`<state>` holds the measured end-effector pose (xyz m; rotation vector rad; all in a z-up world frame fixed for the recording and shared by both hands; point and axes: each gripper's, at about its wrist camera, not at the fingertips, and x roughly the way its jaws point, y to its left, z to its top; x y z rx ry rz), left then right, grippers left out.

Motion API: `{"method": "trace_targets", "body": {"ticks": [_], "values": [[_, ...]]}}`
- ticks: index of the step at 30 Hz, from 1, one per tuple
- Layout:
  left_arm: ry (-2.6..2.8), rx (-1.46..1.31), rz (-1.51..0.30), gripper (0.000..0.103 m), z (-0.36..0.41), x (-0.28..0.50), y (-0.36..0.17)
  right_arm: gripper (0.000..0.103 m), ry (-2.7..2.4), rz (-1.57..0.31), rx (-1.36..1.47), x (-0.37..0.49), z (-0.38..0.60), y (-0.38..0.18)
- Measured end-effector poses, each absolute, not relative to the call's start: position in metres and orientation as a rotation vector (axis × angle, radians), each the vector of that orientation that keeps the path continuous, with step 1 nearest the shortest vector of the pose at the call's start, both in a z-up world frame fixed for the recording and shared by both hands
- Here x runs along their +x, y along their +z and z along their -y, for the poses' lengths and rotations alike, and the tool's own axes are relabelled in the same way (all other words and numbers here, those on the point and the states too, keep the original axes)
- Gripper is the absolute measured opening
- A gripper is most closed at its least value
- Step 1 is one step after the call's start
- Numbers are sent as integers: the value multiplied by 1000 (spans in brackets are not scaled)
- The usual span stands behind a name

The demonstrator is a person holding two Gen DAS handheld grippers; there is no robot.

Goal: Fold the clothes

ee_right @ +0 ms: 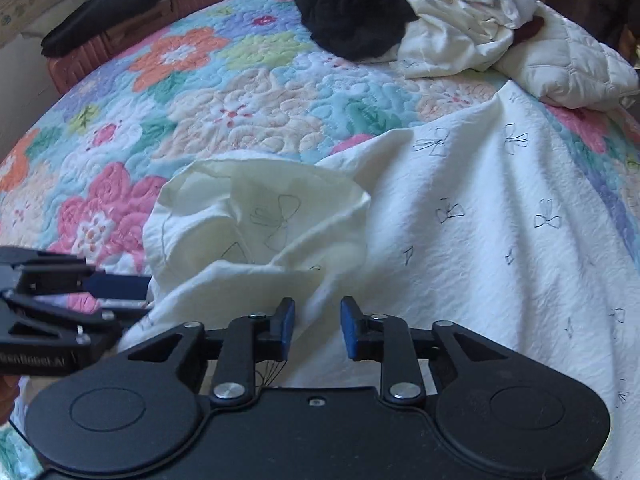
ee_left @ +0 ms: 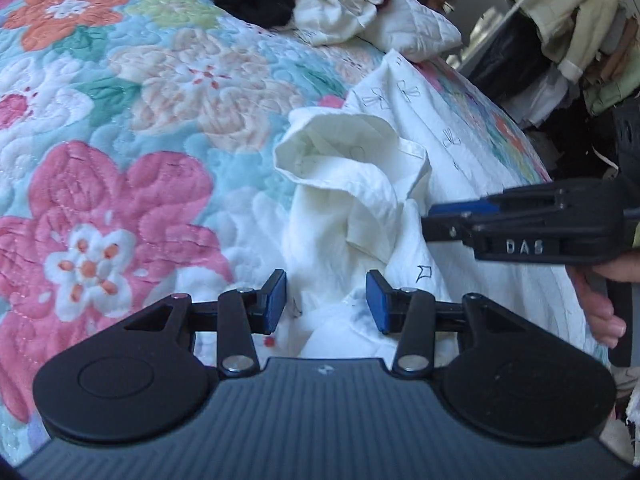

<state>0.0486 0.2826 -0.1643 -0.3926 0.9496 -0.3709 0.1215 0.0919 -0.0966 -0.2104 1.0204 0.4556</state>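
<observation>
1. While hovering low over the white bow-print garment (ee_left: 360,216) on the floral quilt (ee_left: 120,128), left gripper (ee_left: 326,300) gaping, pads clear of cloth, nothing held.
2. Right gripper (ee_right: 318,326) likewise parted just above the fabric, gripping nothing; in the left view, coming in from the side at the rumpled collar area.
3. Likely trouble: pinching only the top layer of that bunched fold (ee_right: 260,216), so the layer beneath drags and the crease goes crooked.
4. Another risk: both grippers close together here, so a knock between them could happen on closing.
5. Also possible: snagging the quilt along with the thin cloth.
6. Garment itself: cream-white, crinkled, dotted with small dark bow outlines, spread flat toward the right edge of the bed, heaped and turned inside out at the near left.
7. Beyond, a pile of black and white clothes (ee_right: 400,12), well apart, untouched.
</observation>
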Motion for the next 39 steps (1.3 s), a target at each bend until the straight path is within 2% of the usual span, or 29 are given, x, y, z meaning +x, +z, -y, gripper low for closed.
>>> {"method": "trace_targets", "body": {"ticks": [3,6,11,12,13,14,20,27,30,34,35,37,38,39], "values": [[-376,-328,-950,42,-274,46,-160,46,503,-946,-43,119,-82,-74],[-400,-301,-949,42,-272,42,-157,47,643,-979,44,121,-92,-75],[-419,-247,-953,43,-269,39,-154,47,747,-1105,-143,114,-129,-109],[-422,-241,-952,43,-270,38,-154,40,750,-1103,-179,113,-132,-116],[-421,-237,-949,43,-272,37,-152,8,748,-1089,-204,114,-133,-119],[-419,-233,-945,43,-273,37,-151,2,744,-1064,-209,116,-131,-118],[-345,-283,-836,43,-316,28,-127,2,829,-947,135,142,-109,-74],[-273,-398,-668,47,-351,16,-103,2,934,-848,267,149,-144,-39],[-283,-416,-619,53,-355,13,-96,2,952,-825,282,155,-168,-37],[-218,-432,-601,72,-362,14,-100,4,1000,-863,298,166,-198,-45],[-195,-447,-604,72,-365,16,-105,4,1003,-881,298,170,-204,-49],[-158,-491,-631,69,-371,22,-120,11,993,-913,298,175,-212,-58],[-133,-517,-651,58,-374,26,-128,13,973,-922,305,177,-212,-62],[-108,-534,-662,45,-377,28,-135,20,952,-931,313,179,-211,-65]]}}
